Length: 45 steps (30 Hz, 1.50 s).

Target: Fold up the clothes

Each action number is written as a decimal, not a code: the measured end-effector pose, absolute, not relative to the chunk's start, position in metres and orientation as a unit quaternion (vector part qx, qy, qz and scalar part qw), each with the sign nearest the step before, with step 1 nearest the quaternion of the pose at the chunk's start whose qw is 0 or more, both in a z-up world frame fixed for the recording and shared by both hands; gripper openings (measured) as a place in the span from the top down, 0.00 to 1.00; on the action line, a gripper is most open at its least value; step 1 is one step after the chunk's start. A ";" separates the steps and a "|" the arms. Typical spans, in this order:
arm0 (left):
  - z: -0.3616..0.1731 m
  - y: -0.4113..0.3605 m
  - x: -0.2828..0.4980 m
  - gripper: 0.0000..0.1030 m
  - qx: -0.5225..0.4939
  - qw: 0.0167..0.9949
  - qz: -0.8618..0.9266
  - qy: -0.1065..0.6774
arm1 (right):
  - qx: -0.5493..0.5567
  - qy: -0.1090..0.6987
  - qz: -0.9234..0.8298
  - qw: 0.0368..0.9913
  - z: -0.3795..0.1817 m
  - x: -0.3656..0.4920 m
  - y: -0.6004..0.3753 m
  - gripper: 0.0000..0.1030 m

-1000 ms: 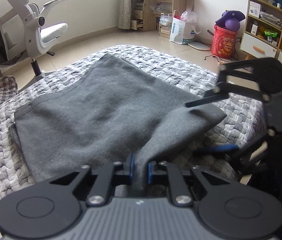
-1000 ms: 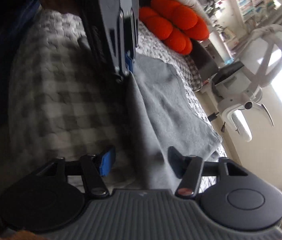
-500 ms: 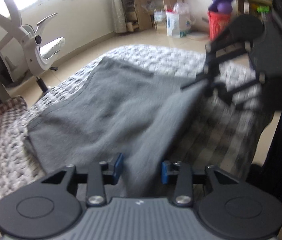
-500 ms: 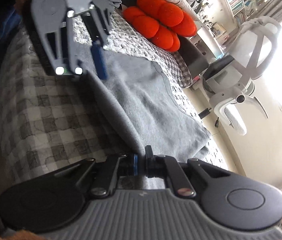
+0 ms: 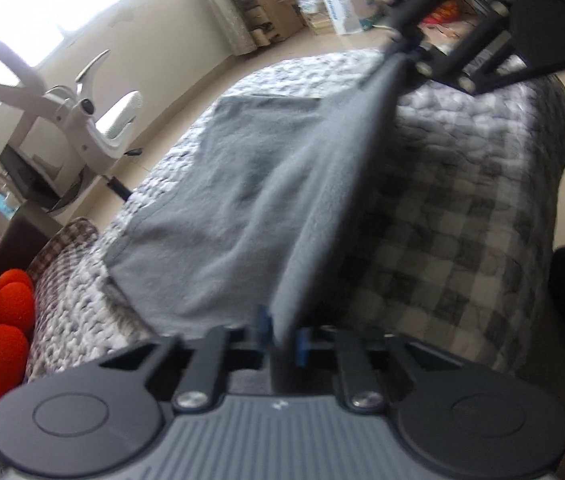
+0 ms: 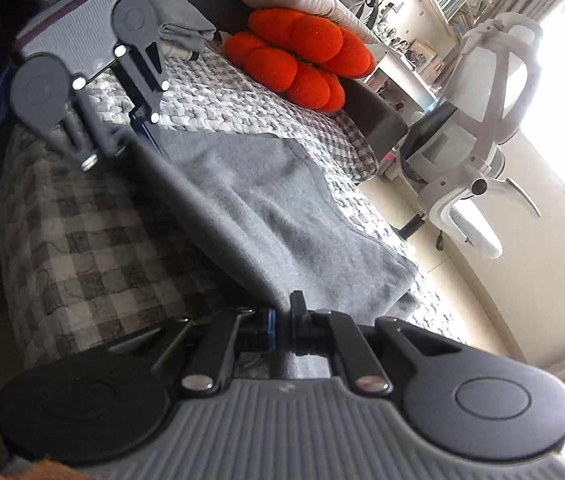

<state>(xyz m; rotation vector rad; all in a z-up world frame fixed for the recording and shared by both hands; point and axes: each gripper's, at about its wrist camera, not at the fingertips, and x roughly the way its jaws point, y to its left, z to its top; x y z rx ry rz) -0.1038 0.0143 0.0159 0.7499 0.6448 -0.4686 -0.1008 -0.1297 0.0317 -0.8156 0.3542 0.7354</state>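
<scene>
A grey garment (image 5: 234, 200) lies spread on a grey checked bed cover (image 5: 462, 220). Its near edge is lifted and stretched taut between the two grippers. At the bottom of the left wrist view my left gripper (image 5: 282, 332) has its jaws closing, and the blue pads pinch one end of that edge. My right gripper (image 5: 398, 46) holds the other end at top right. In the right wrist view the right gripper (image 6: 282, 320) is shut on the garment (image 6: 266, 208), and the left gripper (image 6: 138, 128) grips the far end at upper left.
An orange flower-shaped cushion (image 6: 298, 64) and a pile of folded grey cloth (image 6: 182, 24) lie at the head of the bed. A white office chair (image 6: 482, 152) stands on the floor beside it. The bed cover (image 6: 82, 240) drops off at the near side.
The right gripper shut on the garment's edge. The left gripper opened, then shut again on the edge while rolling. The edge now hangs raised and taut between them.
</scene>
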 end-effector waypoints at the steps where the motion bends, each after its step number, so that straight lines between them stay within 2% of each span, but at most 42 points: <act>1: 0.020 0.017 -0.104 0.92 0.349 0.858 -0.224 0.303 | -0.388 0.169 0.348 0.836 0.030 -0.103 -0.130 0.95; 12: 0.037 0.036 -0.092 0.93 0.317 0.872 -0.237 0.287 | -0.397 0.177 0.354 0.828 0.029 -0.097 -0.133 0.94; 17: 0.040 0.038 -0.093 0.93 0.317 0.875 -0.240 0.277 | -0.400 0.196 0.344 0.827 0.023 -0.093 -0.141 0.89; 19: 0.039 0.040 -0.094 0.93 0.321 0.871 -0.246 0.278 | -0.402 0.205 0.342 0.824 0.020 -0.093 -0.146 0.93; 26: 0.046 0.045 -0.097 0.92 0.343 0.844 -0.305 0.279 | -0.393 0.198 0.345 0.829 0.023 -0.097 -0.151 0.94; 33: 0.037 0.061 -0.087 0.85 0.343 0.798 -0.364 0.337 | -0.391 0.202 0.348 0.828 0.021 -0.096 -0.150 0.94; 35: 0.047 0.066 -0.091 0.84 0.339 0.795 -0.384 0.324 | -0.396 0.203 0.347 0.826 0.018 -0.098 -0.149 0.94; 37: 0.059 0.074 -0.094 0.79 0.327 0.797 -0.403 0.310 | -0.404 0.203 0.345 0.823 0.016 -0.099 -0.148 0.94; 39: 0.066 0.081 -0.092 0.66 0.316 0.797 -0.414 0.305 | -0.403 0.202 0.344 0.824 0.016 -0.099 -0.149 0.94; 45: 0.082 0.071 -0.069 0.64 0.259 0.818 -0.428 0.286 | -0.415 0.198 0.341 0.820 0.010 -0.101 -0.147 0.94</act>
